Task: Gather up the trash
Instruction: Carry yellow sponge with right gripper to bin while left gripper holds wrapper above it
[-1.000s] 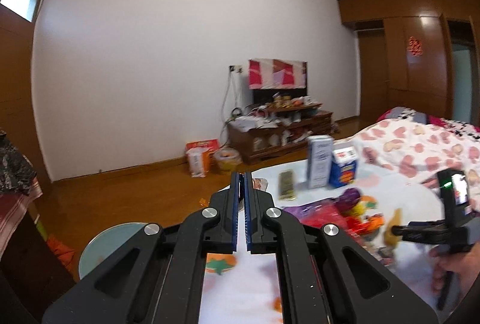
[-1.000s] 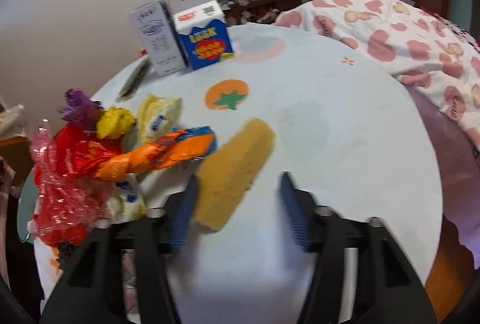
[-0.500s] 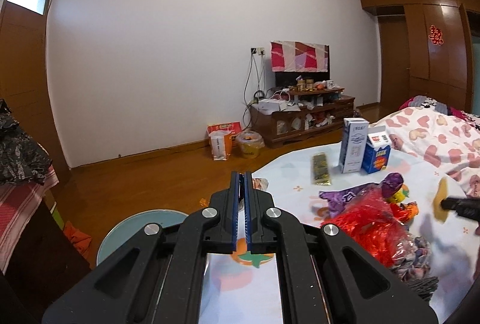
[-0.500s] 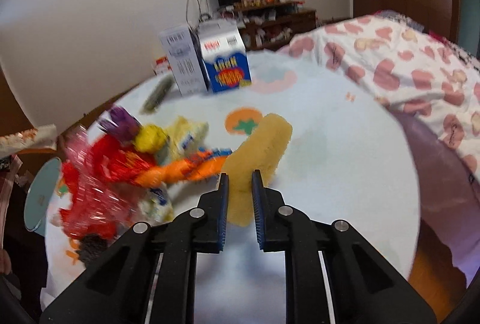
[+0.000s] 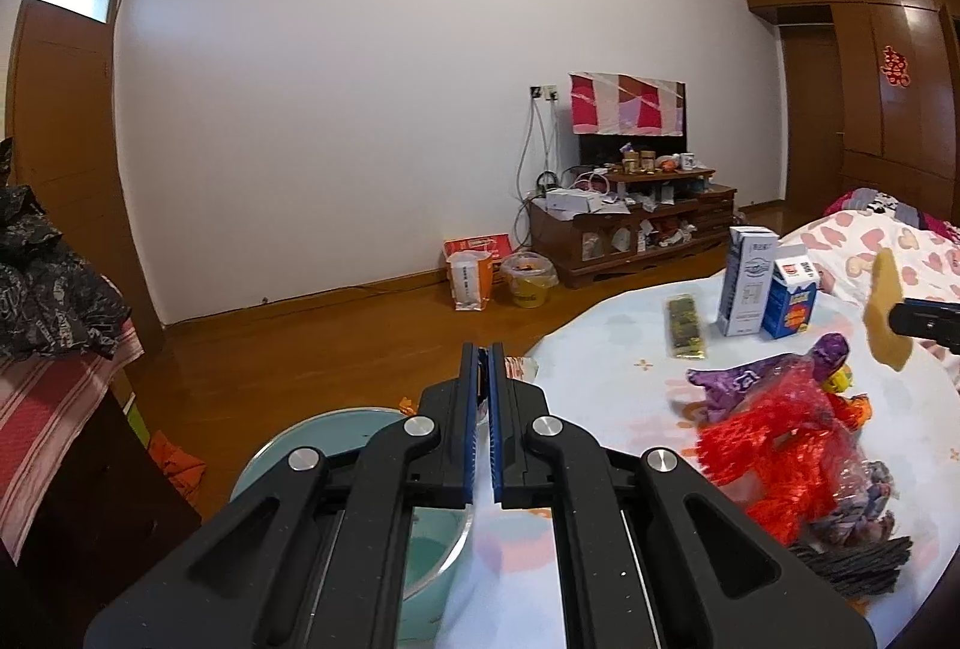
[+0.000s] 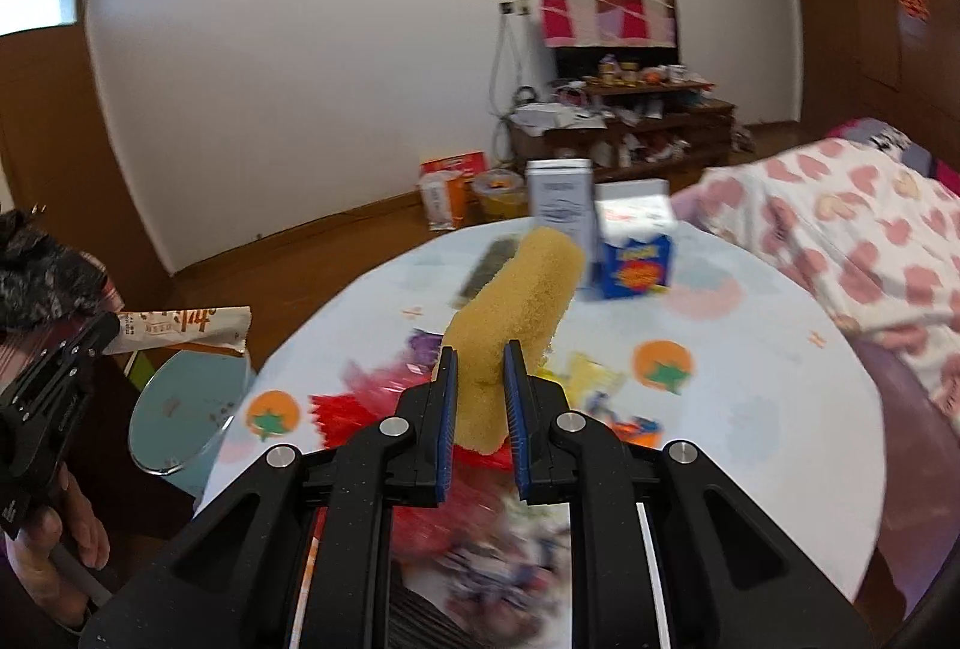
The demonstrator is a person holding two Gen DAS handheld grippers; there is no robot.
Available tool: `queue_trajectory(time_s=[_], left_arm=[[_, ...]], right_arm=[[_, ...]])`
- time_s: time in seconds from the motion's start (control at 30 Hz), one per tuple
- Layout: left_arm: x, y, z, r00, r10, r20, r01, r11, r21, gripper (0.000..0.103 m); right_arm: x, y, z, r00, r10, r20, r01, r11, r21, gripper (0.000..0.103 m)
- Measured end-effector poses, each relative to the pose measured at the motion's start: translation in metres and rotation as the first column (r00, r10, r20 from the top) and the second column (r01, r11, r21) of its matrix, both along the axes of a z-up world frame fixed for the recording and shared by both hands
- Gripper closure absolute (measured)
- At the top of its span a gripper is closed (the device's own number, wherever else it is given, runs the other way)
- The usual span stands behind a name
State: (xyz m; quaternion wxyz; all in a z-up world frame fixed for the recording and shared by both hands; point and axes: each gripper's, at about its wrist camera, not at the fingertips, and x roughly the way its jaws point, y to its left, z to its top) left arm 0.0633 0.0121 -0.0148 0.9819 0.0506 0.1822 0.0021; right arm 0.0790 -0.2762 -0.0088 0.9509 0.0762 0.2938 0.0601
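Note:
My right gripper [image 6: 479, 356] is shut on a long yellow sponge-like stick [image 6: 521, 296] and holds it lifted above the round table [image 6: 774, 367]. The stick also shows in the left wrist view [image 5: 885, 314]. My left gripper [image 5: 483, 356] is shut on a white and orange snack wrapper [image 6: 183, 328], held over the teal trash bin [image 6: 180, 412]; the bin also shows in the left wrist view [image 5: 300, 454]. A pile of wrappers, red [image 5: 786, 445], purple [image 5: 762, 379] and orange, lies on the table.
Two cartons, white [image 5: 747, 289] and blue [image 5: 792, 298], stand at the table's far side next to a dark flat packet [image 5: 684, 328]. A bed with a heart-pattern cover [image 6: 858, 235] lies right. A TV stand [image 5: 630, 235] is at the far wall.
My right gripper closed on the yellow stick and lifted it off the table. My left gripper swung left, bringing the teal bin beneath it.

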Motion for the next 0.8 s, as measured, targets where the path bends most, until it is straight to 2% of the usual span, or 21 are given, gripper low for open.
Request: queue_trajectory(time_s=[0.33, 0.8], left_arm=[[0.002, 0.031, -0.004, 0.997, 0.074, -0.012, -0.074, 0.997, 0.025, 0.100], [0.003, 0.076, -0.010, 0.985, 0.172, -0.026, -0.171, 0.984, 0.053, 0.100]], right_arm=[[0.030, 0.068, 0.000, 0.989, 0.146, 0.004, -0.146, 0.989, -0.010, 0.087], [0.052, 0.134, -0.011, 0.961, 0.277, -0.008, -0.277, 0.960, -0.033, 0.087]])
